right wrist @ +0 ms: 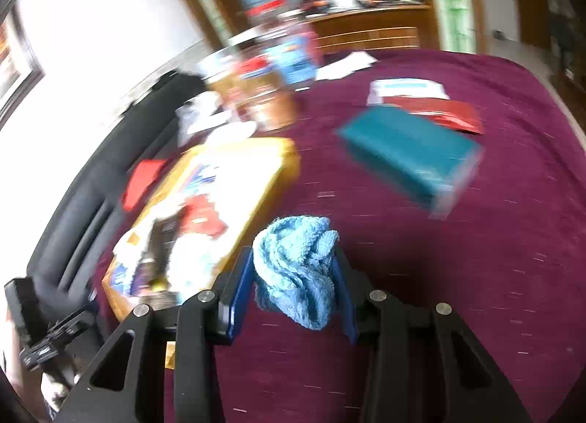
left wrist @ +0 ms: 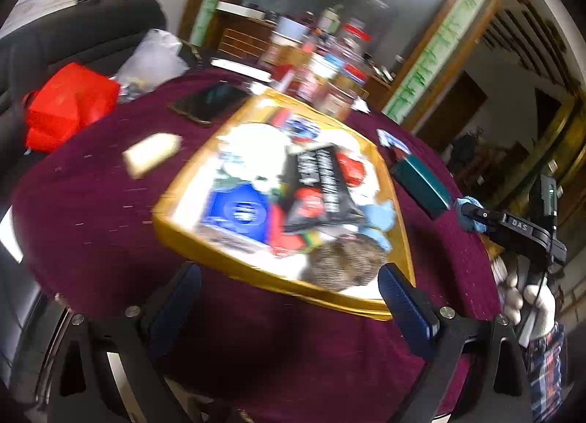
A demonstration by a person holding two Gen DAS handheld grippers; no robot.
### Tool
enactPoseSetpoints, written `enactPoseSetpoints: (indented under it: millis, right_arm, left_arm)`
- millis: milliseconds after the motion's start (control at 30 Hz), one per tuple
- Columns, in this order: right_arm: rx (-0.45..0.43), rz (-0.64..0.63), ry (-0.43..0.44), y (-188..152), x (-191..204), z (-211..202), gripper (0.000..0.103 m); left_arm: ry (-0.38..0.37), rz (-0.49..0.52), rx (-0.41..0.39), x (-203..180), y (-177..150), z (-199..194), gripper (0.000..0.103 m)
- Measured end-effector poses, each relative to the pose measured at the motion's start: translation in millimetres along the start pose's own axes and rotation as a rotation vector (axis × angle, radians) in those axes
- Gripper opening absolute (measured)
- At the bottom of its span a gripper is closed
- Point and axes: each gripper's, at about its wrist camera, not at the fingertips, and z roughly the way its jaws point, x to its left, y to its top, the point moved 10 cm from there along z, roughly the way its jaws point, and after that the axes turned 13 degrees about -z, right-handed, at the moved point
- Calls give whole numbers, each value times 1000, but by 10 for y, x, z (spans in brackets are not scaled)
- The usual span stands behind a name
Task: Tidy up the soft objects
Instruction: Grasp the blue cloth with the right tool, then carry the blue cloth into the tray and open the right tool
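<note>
A yellow-rimmed tray [left wrist: 175, 236] on the maroon tablecloth holds a brown fuzzy thing [left wrist: 344, 262], a light blue cloth [left wrist: 379, 216], a dark packet and other soft items. My left gripper [left wrist: 289, 298] is open and empty just in front of the tray's near edge. My right gripper [right wrist: 293, 276] is shut on a crumpled light blue knitted cloth [right wrist: 296, 265] and holds it above the tablecloth, right of the tray [right wrist: 267, 181]. The right gripper also shows in the left wrist view [left wrist: 470, 216], at the tray's right.
A teal box [right wrist: 410, 159] and red and white packets [right wrist: 439, 111] lie right of the tray. Jars and bottles [left wrist: 322, 67] stand behind it. A phone [left wrist: 208, 102], a pale block [left wrist: 152, 154] and a red bag [left wrist: 69, 104] lie to the left.
</note>
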Motion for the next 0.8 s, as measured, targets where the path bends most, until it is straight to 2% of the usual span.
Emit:
enactPoseSetpoints:
  millis: [133,233,367,433,500,567,700,800]
  right_arm:
    - [14,-56,84,71,542,154,40]
    - [22,-86,121,93,814,197,40]
    - [22,-108,136,100,1023,199,41]
    - [23,-118,121,100,1042,206,41]
    - [30,-114,104,96,1009,227,41]
    - [44,-101,73,106,921,302,41]
    - [86,-77,49,113,816,487,41]
    - [110,-84,44,109,839,625,41]
  left_arm:
    - [32,-60,-44,367,133,-142,99]
    - [88,-96,-86,708,294,-245,99]
    - [180,-50,-149,1039,682,-306,99]
    - [213,-48,-147,1198,871,-273,99]
    - [195,-48,-135,1254,967,-226,99]
    - [210,-44,-133,1298,989,-195,99]
    - [123,-86,-105,1249,817,-175,99]
    - [96,-103,-82,1218,675,-169,99]
